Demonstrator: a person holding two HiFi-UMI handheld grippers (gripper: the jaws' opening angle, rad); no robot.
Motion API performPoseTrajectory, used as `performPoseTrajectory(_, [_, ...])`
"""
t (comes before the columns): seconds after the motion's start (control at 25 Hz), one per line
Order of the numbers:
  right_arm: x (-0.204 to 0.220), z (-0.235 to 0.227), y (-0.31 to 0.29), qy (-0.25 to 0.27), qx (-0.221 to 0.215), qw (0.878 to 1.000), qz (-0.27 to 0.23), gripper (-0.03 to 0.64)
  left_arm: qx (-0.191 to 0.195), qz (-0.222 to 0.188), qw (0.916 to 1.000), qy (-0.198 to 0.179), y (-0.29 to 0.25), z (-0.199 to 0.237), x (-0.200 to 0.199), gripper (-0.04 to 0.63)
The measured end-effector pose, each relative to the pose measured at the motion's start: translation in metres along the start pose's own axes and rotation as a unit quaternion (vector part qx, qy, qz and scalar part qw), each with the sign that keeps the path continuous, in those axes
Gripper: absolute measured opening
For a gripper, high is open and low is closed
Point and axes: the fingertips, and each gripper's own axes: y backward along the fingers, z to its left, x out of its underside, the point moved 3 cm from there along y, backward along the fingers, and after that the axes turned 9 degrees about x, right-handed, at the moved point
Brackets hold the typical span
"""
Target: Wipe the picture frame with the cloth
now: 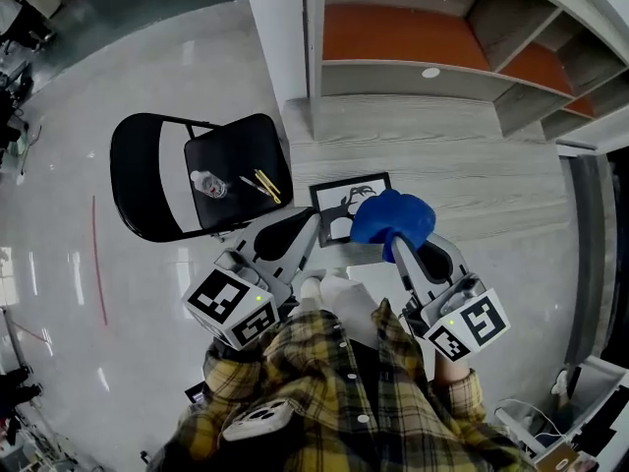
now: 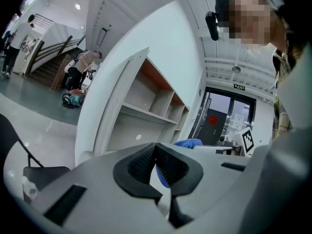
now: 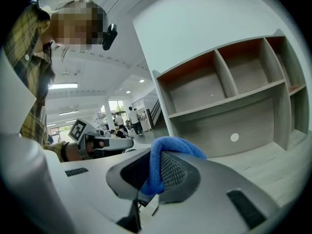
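Right claw [image 3: 153, 168] is clamped on the blue cloth [image 1: 393, 216], which hangs bunched over the right near corner of the picture frame [image 1: 336, 197]. Left claw [image 2: 156, 162] is closed on nothing, its tip just beside the frame's left edge. The frame lies flat on the shelf unit's wood-grain base [image 1: 442, 165] and looks light enough to slide. Judgement: brace that left edge, press only cloth on the glass, and wipe in overlapping passes.
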Motion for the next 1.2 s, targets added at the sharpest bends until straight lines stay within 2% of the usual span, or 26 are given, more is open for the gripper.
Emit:
performPoseTrajectory(0.28, [-0.019,-0.04,-0.034,0.012,-0.042,0.999,0.002,0.048,-0.034,0.015,0.9993,-0.002,-0.035,0.031,-0.009,0.006])
performPoseTrajectory(0.4, [-0.015,-0.047,-0.043,0.006,-0.049,0.999,0.013,0.048,-0.048,0.031,0.9983,0.011,-0.039,0.046,0.0,0.006])
performPoseTrajectory(0.64, [0.001,-0.051,-0.054,-0.009,-0.048,0.998,0.041,0.048,-0.047,0.067,0.996,0.034,-0.044,0.072,0.021,0.009])
performPoseTrajectory(0.76, [0.01,-0.047,-0.058,-0.018,-0.042,0.998,0.051,0.048,-0.036,0.093,0.994,0.044,-0.048,0.083,0.037,0.043])
performPoseTrajectory(0.96, [0.034,-0.041,-0.061,-0.035,-0.042,0.995,0.08,0.048,-0.025,0.147,0.9872,0.057,-0.062,0.109,0.075,0.095])
performPoseTrajectory(1.2, [0.065,-0.037,-0.065,-0.061,-0.039,0.992,0.108,0.048,-0.029,0.218,0.9726,0.075,-0.075,0.154,0.134,0.11])
